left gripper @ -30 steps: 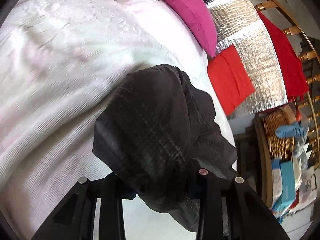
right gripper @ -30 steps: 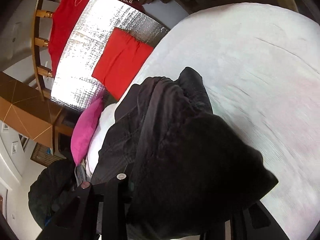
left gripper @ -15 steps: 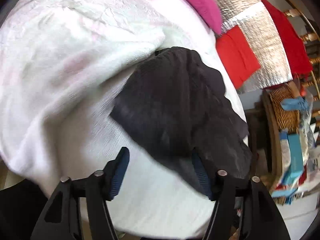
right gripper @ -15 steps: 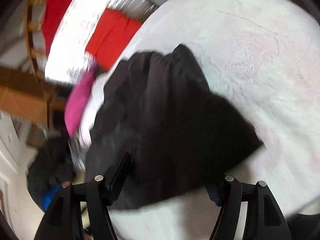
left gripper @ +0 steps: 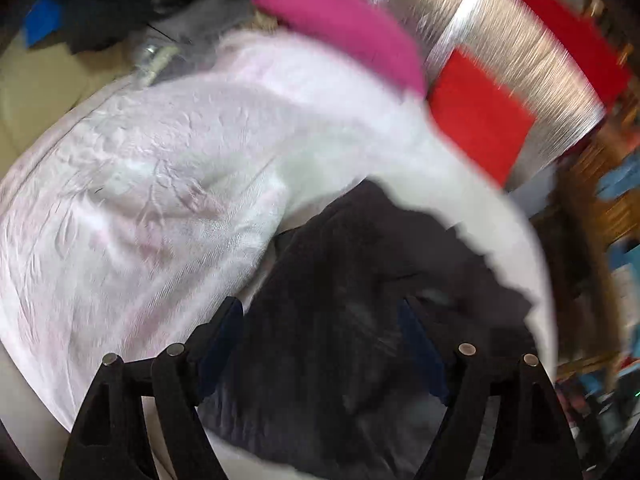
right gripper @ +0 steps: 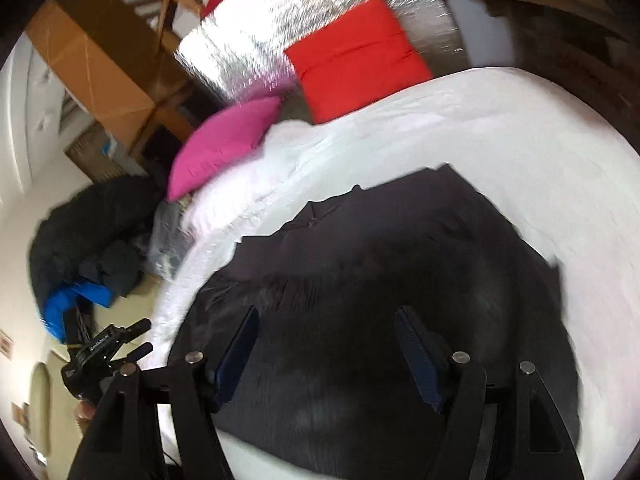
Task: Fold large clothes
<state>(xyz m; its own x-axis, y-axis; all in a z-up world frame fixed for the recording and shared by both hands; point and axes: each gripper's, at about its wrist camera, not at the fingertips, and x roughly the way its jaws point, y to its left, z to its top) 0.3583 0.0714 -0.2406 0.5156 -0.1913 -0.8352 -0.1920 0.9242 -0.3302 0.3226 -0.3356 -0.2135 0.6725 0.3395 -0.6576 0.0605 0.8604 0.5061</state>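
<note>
A white, wrinkled bed cover (right gripper: 500, 128) serves as landmark: at its far edge a magenta cushion (right gripper: 224, 144) lies beside a red square cushion (right gripper: 356, 56) leaning on a crinkled silver foil sheet (right gripper: 260, 28), with a dark clothes heap (right gripper: 92, 232) beyond its side.

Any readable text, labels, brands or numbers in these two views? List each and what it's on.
Nothing can be read with confidence.
Black clamp mount: a short pale printed word on its body, too small and blurred to read.
Small frames on the wall: no legible text.
Black garment, pink cushion, red cushion: no label or print visible.
The left wrist view is motion-blurred throughout; no text shows there.
</note>
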